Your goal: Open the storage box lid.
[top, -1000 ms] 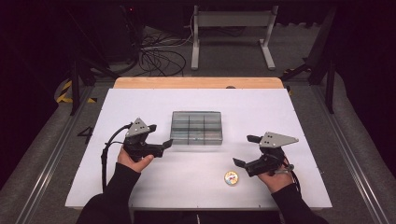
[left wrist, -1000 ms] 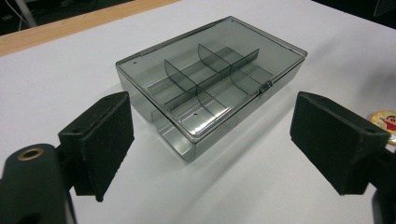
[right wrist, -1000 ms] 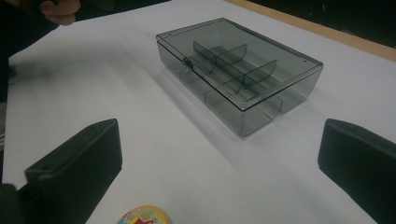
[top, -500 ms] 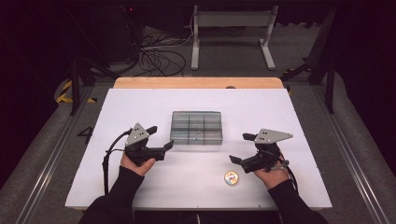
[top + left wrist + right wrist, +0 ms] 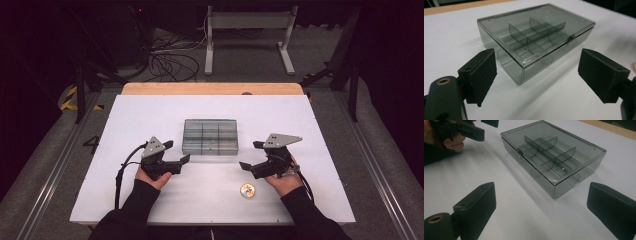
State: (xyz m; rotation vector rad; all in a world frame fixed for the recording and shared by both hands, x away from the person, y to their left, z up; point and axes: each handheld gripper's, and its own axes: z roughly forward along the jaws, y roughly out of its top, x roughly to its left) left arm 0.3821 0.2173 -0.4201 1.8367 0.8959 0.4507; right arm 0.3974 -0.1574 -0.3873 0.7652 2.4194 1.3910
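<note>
A clear grey compartment box (image 5: 210, 136) lies shut in the middle of the white table, its latch on the near side. Its dividers show through the lid and the compartments look empty. My left gripper (image 5: 177, 152) hovers just off the box's near left corner, open and holding nothing. In the left gripper view the box (image 5: 534, 37) sits beyond my wide-apart jaws (image 5: 537, 75). My right gripper (image 5: 251, 155) stands open off the near right corner. The right gripper view has the box (image 5: 554, 155) ahead of my gripper (image 5: 541, 207) and the left gripper (image 5: 461, 130) at top left.
A small round orange-and-white disc (image 5: 247, 190) lies on the white table (image 5: 150, 110) near the front, just left of the right hand. A wooden strip (image 5: 210, 88) runs along the far edge. Cables and a metal stand are on the floor beyond.
Both grippers have drawn inward toward the box, the left one moving right and the right one moving left and a little forward. Both stayed open. The box and disc have not moved.
</note>
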